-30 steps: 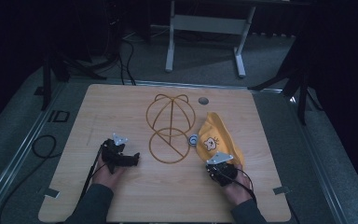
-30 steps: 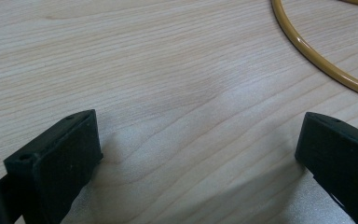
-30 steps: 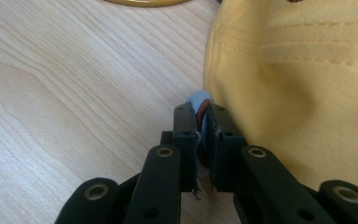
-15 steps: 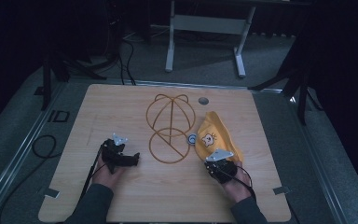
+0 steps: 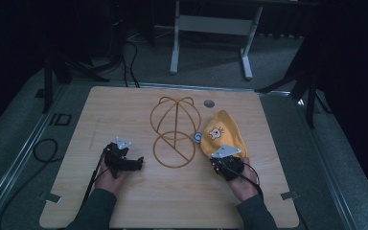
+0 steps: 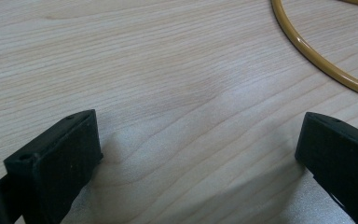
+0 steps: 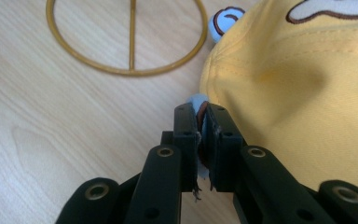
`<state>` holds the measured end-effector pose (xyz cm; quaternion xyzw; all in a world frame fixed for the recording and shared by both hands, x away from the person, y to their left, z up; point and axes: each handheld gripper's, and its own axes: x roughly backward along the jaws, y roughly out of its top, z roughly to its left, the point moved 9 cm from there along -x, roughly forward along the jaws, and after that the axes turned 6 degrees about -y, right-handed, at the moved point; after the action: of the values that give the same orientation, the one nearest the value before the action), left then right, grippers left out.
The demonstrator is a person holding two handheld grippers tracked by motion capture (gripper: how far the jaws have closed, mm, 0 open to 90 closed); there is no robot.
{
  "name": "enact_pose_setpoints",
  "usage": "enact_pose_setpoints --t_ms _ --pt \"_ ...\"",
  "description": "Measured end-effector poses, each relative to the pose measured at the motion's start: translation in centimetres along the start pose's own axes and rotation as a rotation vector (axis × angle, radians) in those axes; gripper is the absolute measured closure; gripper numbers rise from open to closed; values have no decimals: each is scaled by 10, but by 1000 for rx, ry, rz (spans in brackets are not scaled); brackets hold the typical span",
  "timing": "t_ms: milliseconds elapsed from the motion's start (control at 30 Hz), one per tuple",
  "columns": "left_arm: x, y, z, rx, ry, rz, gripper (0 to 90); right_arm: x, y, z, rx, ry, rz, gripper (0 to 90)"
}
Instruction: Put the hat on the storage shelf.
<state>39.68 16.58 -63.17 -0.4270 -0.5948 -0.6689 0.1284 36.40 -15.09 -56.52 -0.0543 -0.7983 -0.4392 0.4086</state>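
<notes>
right gripper: jaws clamped on the pale-blue ear flap at the near edge of the yellow child's cap | cap: on the wooden table, at 3 o'clock of the gold wire hat stand | left gripper: jaws wide apart over bare wood, at 8 o'clock of the stand

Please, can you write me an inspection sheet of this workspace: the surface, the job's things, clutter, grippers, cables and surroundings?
Surface: light wooden table, bare between the things.
Job's things: yellow cap with a cartoon patch, lying at the right; gold wire cap stand lying flat at the centre.
Clutter: small round grey disc near the far edge.
Grippers: left gripper open over bare wood; right gripper shut on the cap's near edge, at a pale blue ear-like flap.
Cables: black cable trails from the left gripper; another loops on the floor.
Surroundings: dark room, grey floor, metal stand legs beyond the table.
</notes>
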Motion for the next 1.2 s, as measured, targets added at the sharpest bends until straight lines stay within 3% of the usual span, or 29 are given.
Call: enact_pose_setpoints --t_ms 733,1200 --pt "0 0 0 3 0 -2 1 29 39 -25 -28 -30 -98 839" --pt "0 0 0 3 0 0 1 71 55 -46 -86 -17 -210 839"
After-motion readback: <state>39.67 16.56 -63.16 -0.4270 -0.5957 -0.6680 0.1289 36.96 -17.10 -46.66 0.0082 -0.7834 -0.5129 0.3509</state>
